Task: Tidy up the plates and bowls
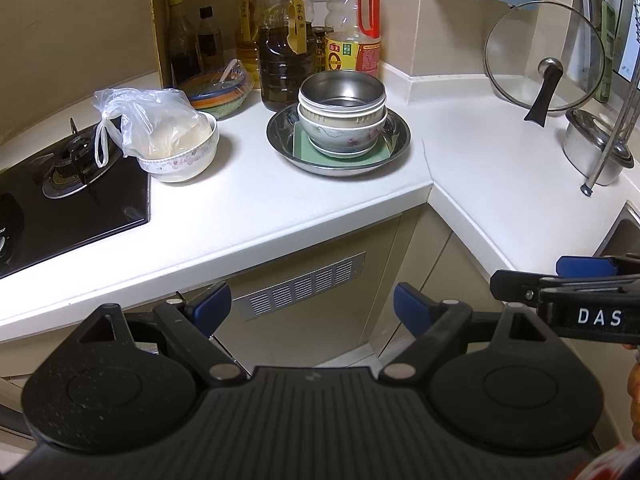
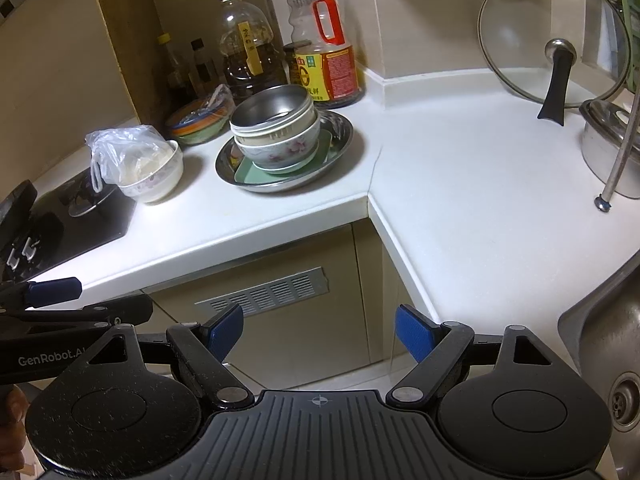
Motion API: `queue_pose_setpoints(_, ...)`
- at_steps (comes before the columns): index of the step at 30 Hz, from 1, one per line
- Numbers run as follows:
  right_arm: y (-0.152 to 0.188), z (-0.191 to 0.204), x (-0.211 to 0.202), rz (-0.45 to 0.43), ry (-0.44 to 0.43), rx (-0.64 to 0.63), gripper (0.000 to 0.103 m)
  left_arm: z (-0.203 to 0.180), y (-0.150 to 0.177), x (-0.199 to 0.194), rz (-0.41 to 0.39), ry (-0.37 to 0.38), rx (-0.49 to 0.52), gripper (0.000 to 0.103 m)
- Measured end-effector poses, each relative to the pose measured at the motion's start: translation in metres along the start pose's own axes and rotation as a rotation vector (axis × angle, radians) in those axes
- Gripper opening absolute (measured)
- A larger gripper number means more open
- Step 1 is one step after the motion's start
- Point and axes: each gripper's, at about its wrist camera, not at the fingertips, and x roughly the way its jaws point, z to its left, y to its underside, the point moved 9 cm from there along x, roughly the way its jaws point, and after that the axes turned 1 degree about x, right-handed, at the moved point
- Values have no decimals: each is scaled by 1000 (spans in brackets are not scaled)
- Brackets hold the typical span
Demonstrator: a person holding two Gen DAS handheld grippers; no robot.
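Observation:
A wide steel plate (image 1: 280, 142) (image 2: 344, 130) sits on the white counter and carries a green square plate (image 1: 302, 148) (image 2: 246, 174). On that stands a floral bowl (image 1: 344, 138) (image 2: 280, 152), then a cream bowl, with a steel bowl (image 1: 342, 88) (image 2: 272, 106) on top. Left of the stack, a floral bowl (image 1: 180, 160) (image 2: 154, 182) holds a plastic bag. My left gripper (image 1: 312, 308) hangs open in front of the counter edge with nothing between its fingers. My right gripper (image 2: 319, 332) is open and empty too, beside the left one.
Oil and sauce bottles (image 1: 284, 40) (image 2: 326, 52) line the back wall. A stack of coloured bowls (image 1: 218, 92) (image 2: 200, 120) sits in a bag. A gas hob (image 1: 68, 184) lies left. A glass lid (image 1: 544, 56) (image 2: 554, 40), a steel pot (image 1: 592, 144) and the sink (image 2: 612, 352) are right.

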Motion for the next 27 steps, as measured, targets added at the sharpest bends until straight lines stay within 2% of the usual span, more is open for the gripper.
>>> queue_pose_setpoints(27,-3,4,3,0,1,1,83,0,-3,1,-1,0,-1,87)
